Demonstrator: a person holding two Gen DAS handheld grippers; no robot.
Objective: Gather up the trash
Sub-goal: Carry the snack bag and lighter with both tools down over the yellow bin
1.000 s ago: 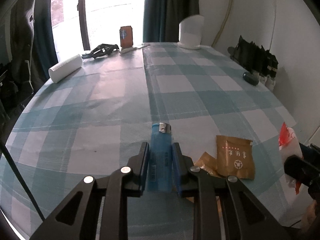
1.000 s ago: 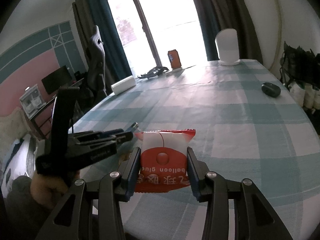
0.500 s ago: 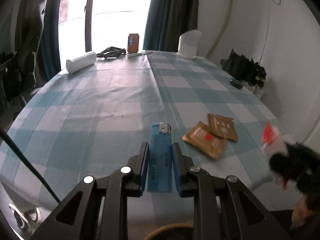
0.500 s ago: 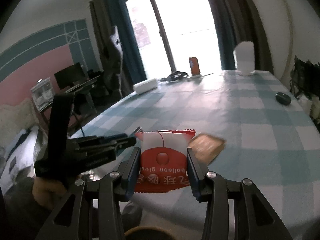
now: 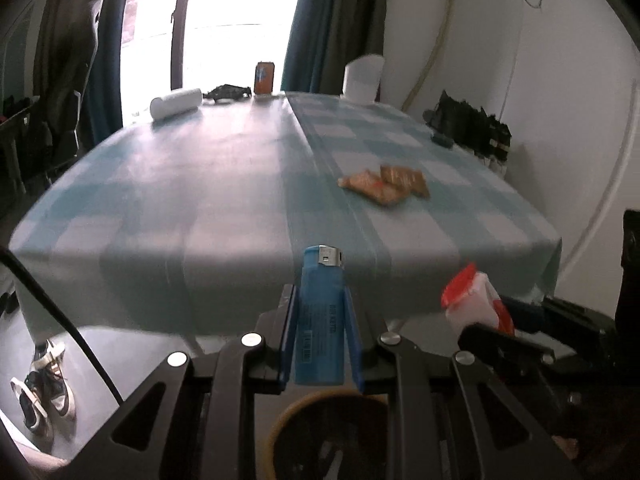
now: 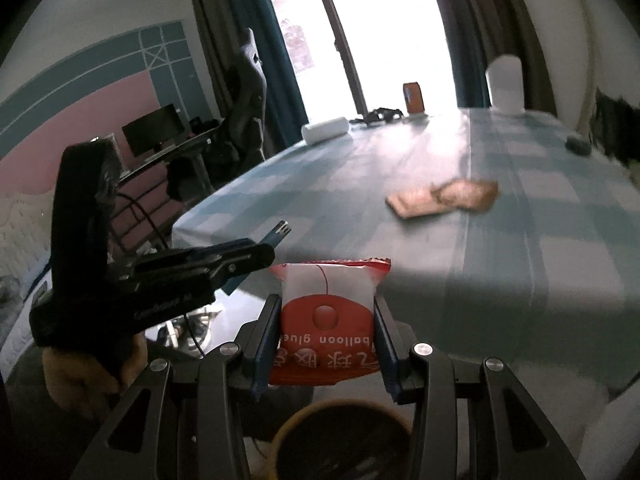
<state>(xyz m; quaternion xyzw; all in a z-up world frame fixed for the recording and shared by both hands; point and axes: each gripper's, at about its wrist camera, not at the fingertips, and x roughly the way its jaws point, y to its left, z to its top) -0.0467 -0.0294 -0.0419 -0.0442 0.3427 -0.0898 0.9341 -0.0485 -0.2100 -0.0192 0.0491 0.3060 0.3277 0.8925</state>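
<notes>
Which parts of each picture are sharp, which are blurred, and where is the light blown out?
Left wrist view: lighter sharp, brown packets smeared, window blown white. Right wrist view: red packet sharp, tablecloth blurred, window glare washes its far end; edges bend.

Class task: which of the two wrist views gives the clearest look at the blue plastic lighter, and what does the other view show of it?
The left wrist view: the blue plastic lighter stands upright and centred in the left gripper, showing its body and metal cap. The right wrist view shows only its metal tip poking past that gripper, seen side-on.
</notes>
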